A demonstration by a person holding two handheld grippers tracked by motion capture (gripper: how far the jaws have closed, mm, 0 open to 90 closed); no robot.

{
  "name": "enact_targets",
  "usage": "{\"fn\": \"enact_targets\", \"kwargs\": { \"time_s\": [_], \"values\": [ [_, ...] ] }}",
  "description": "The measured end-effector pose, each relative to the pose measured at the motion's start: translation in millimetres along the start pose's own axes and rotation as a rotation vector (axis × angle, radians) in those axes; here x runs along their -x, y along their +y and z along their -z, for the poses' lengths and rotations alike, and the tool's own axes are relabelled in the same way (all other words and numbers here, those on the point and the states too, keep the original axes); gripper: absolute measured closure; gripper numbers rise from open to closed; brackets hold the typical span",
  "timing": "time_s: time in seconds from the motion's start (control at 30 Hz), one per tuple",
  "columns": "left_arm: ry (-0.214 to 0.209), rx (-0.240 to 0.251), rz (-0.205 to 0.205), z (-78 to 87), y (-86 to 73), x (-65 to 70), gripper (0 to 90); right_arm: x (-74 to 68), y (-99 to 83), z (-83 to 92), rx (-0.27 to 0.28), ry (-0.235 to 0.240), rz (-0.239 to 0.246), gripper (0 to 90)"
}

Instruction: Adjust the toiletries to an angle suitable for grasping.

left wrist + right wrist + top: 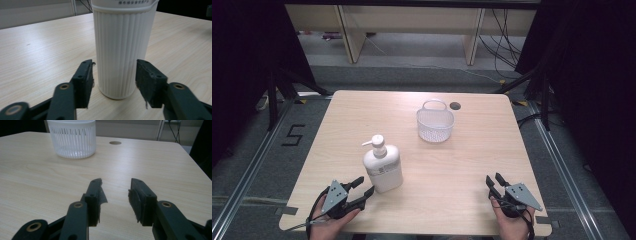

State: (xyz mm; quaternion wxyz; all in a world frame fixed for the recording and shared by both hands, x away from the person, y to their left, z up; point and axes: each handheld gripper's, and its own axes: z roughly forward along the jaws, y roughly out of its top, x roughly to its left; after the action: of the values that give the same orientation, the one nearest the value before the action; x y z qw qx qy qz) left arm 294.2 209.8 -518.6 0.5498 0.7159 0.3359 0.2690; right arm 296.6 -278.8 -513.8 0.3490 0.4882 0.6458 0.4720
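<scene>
Pale wood-grain table (452, 165), dark curtains round it, and a white ribbed pump bottle (383, 167) stands upright near the front left edge, right at the left gripper (365, 188), whose fingers (83, 82) sit open either side of its base without touching. I'd push in a bit and clamp square across the ribbed plastic, low down, so it doesn't tip. Right gripper (494, 181) rests with fingers apart on nothing; slotted white basket (435, 124) sits farther back.

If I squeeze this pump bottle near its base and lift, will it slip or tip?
The bottle is ribbed, so it probably won't slip much. It stands tall and the pump sits high, so a low grip may let it tilt. The left gripper is open around it.
</scene>
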Motion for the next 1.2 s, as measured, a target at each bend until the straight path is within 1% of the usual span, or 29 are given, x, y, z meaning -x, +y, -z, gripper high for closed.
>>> {"fn": "enact_targets", "kwargs": {
  "time_s": [0.03, 0.07, 0.1, 0.13, 0.23, 0.27, 0.3, 0.33, 0.37, 0.4, 0.43, 0.47, 0.5, 0.53, 0.57, 0.6, 0.63, 0.67, 0.7, 0.73, 0.77, 0.8, 0.83, 0.87, 0.97, 1.03, 1.07, 1.1, 1.2],
  "values": [
    [0.001, 0.005, 0.005, 0.8, 1.2, 1.7, 51.2, -0.6, 0.5, 1.3, -0.014, -0.008, -0.012, 61.8],
    [0.005, -0.006, -0.006, 2.8, 2.8, 2.8, 55.3, 0.9, -0.1, 0.3, 0.011, -0.008, 0.002, 61.8],
    [0.003, -0.009, -0.004, 4.6, 4.2, 4.7, 58.5, -0.3, -0.1, 0.9, -0.001, 0.001, -0.019, 61.8],
    [-0.003, -0.008, -0.009, 5.8, 5.7, 5.9, 62.4, -0.2, 0.1, 1.4, -0.009, 0.003, -0.021, 61.8],
    [-0.007, -0.005, -0.015, 8.2, 7.5, 8.7, 73.0, 0.3, -0.4, -0.6, 0.006, 0.001, -0.013, 61.7],
    [-0.004, -0.005, -0.005, 10.9, 9.2, 10.8, 73.0, 0.9, -0.3, -1.4, 0.004, 0.009, -0.009, 61.7],
    [-0.003, 0.011, 0.007, 14.1, 13.1, 12.7, 82.3, -0.5, 0.4, -0.4, -0.010, 0.002, -0.016, 61.7],
    [-0.009, 0.032, 0.010, 14.0, 14.8, 13.6, 84.9, -0.5, 0.2, -0.9, -0.004, 0.005, -0.017, 61.7],
    [-0.009, 0.049, 0.011, 15.3, 18.8, 15.6, 87.4, 1.2, 0.3, -1.3, 0.004, -0.012, 0.017, 61.8],
    [-0.010, 0.046, 0.013, 17.1, 22.6, 17.7, 89.2, 0.9, 0.2, -1.8, 0.002, -0.009, 0.016, 61.7],
    [-0.010, 0.046, 0.013, 17.1, 22.6, 17.7, 89.4, 0.9, 0.2, -1.8, 0.002, -0.009, 0.016, 61.7],
    [-0.030, 0.074, 0.002, 15.6, 27.9, 20.6, 89.4, -1.7, 0.5, -0.6, -0.009, -0.005, -0.018, 61.8],
    [-0.043, 0.093, -0.009, 14.4, 31.4, 22.6, 89.5, 0.6, 0.4, -1.9, 0.010, -0.015, 0.022, 61.8],
    [-0.044, 0.091, -0.012, 14.8, 36.4, 26.4, 89.5, 0.6, 0.4, -2.4, 0.007, -0.015, 0.021, 61.7],
    [-0.054, 0.106, -0.017, 13.1, 38.7, 27.7, 89.5, -0.7, 0.4, -2.5, -0.003, -0.008, 0.002, 61.7],
    [-0.041, 0.086, -0.011, 13.8, 40.7, 29.4, 89.5, -2.2, 0.3, -2.2, -0.012, -0.008, -0.017, 61.7],
    [-0.041, 0.086, -0.011, 13.8, 40.7, 29.4, 89.5, -2.7, 0.2, -2.5, -0.011, -0.008, -0.021, 61.7],
    [-0.037, 0.093, -0.002, 10.7, 42.4, 29.1, 89.5, -1.8, 0.3, -2.9, -0.010, -0.010, -0.005, 61.6],
    [-0.034, 0.086, 0.003, 10.3, 43.1, 28.6, 89.5, -1.6, 0.5, -3.0, -0.008, -0.008, 0.002, 61.5],
    [-0.034, 0.090, 0.004, 9.2, 43.7, 28.1, 89.5, -2.1, 0.7, -2.8, -0.009, -0.003, -0.006, 61.5],
    [-0.030, 0.090, 0.006, 8.5, 44.3, 27.9, 89.5, -1.8, 0.4, -3.5, -0.004, -0.005, 0.002, 61.5],
    [-0.027, 0.089, 0.006, 8.1, 44.7, 27.3, 89.5, -2.1, 0.6, -3.1, -0.007, -0.004, -0.004, 61.5],
    [-0.032, 0.108, 0.009, 5.6, 44.9, 26.0, 89.5, -1.5, 0.6, -3.4, -0.006, -0.005, 0.005, 61.4],
    [-0.016, 0.087, 0.006, 6.7, 45.6, 25.3, 89.5, -1.9, 0.7, -3.3, -0.008, -0.003, -0.003, 61.4],
    [-0.011, 0.084, 0.013, 5.5, 46.0, 22.8, 89.5, -1.9, 0.9, -3.0, -0.009, -0.007, 0.002, 61.3],
    [-0.003, 0.084, 0.014, 5.0, 46.3, 21.9, 89.5, -5.0, 1.0, -1.9, -0.026, -0.003, -0.035, 61.2],
    [-0.001, 0.082, 0.014, 4.6, 46.5, 21.1, 89.5, -5.1, 1.0, -2.0, -0.025, -0.003, -0.035, 61.2],
    [0.000, 0.088, 0.021, 3.4, 46.4, 20.4, 89.5, -2.6, 1.3, -2.7, -0.015, -0.006, 0.003, 61.1],
    [0.017, 0.073, 0.025, 2.3, 46.6, 17.3, 89.5, -2.8, 1.2, -2.7, -0.016, -0.003, 0.005, 61.0]
  ]
}}
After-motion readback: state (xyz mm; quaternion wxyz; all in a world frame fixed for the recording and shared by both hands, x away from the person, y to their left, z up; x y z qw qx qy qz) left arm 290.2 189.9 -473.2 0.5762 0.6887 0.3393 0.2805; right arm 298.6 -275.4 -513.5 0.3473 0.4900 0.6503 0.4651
